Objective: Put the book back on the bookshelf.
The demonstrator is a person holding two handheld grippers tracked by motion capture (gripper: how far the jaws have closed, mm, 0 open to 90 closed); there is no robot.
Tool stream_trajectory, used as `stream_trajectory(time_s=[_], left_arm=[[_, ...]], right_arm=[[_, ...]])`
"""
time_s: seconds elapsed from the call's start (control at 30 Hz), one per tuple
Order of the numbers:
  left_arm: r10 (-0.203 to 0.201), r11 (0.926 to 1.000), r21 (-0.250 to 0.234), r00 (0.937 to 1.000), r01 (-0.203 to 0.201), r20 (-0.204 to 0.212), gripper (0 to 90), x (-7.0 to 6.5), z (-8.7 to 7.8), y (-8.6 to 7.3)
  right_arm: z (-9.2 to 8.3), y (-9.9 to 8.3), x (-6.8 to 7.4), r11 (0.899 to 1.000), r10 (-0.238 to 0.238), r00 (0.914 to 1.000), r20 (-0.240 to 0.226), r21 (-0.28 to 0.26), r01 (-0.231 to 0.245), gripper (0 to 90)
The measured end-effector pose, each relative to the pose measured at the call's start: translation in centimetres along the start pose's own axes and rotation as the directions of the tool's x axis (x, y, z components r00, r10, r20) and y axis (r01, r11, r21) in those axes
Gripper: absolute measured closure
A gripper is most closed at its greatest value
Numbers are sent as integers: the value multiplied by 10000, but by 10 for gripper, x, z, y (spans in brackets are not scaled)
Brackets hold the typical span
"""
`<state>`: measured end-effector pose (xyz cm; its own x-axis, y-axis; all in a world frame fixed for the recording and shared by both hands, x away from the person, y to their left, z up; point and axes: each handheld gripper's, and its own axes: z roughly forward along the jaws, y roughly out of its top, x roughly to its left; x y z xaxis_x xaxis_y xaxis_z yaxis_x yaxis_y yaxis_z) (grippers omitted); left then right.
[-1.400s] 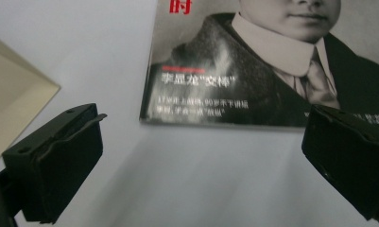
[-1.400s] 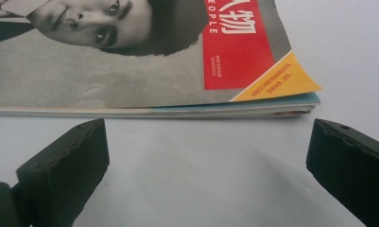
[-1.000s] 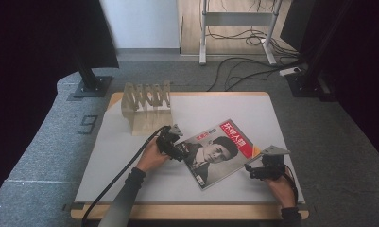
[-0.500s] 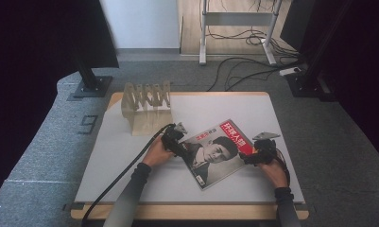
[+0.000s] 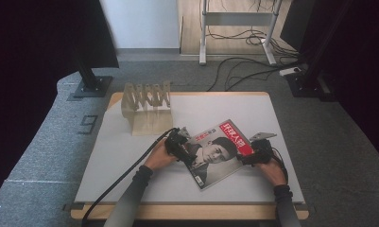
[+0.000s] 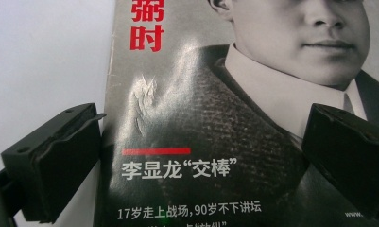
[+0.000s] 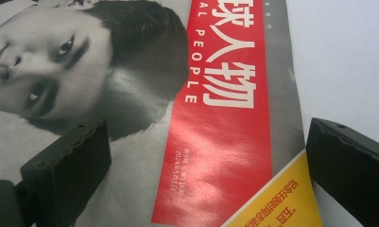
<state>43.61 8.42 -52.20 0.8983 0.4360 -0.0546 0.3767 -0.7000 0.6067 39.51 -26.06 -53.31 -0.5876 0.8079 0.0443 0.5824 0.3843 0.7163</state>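
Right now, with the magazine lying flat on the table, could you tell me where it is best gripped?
Probably at a free edge: the magazine lies flat and thin, so a jaw must slide under. The right hand-held gripper already straddles the edge by the red title band, jaws open; coming in low from that side looks best.

Lab: bare table, floor cables, stands.

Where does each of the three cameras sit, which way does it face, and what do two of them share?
High view: above the person's side, looking forward and down on the table; forearms, left gripper and right gripper show.
Left gripper view: on the left gripper, looking along its open jaws at the magazine.
Right gripper view: on the right gripper, jaws open, facing the magazine's red band.
All share the magazine.
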Motion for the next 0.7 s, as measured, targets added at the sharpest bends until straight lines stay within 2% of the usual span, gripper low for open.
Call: stream_trajectory(time_s=[0.13, 0.23, 0.3, 0.5, 0.7], left_arm=[[35, 9998, 214, 10000, -35, 23, 0, -4, -4, -3], [-33, 9999, 151, 10000, 32, 13, 0, -9, -9, -11], [-102, 9999, -70, 9999, 102, -26, 0, -15, -16, -23], [-189, 9998, -81, 9998, 188, -105, 0, -26, -29, -40], [-272, 9996, -46, 9994, 271, -232, 0, -43, -43, -60]], right_arm=[[0, 0, 4, 9999, -106, 9999, -82, 8, 107, 11], [2, 1, 11, 9997, -226, 9995, -197, 52, 227, 6], [4, 2, 19, 9994, -351, 9989, -324, 43, 353, 0], [5, 3, 35, 9981, -603, 9967, -548, 71, 608, 0], [7, 1, 54, 9959, -898, 9923, -857, -26, 899, 0]])
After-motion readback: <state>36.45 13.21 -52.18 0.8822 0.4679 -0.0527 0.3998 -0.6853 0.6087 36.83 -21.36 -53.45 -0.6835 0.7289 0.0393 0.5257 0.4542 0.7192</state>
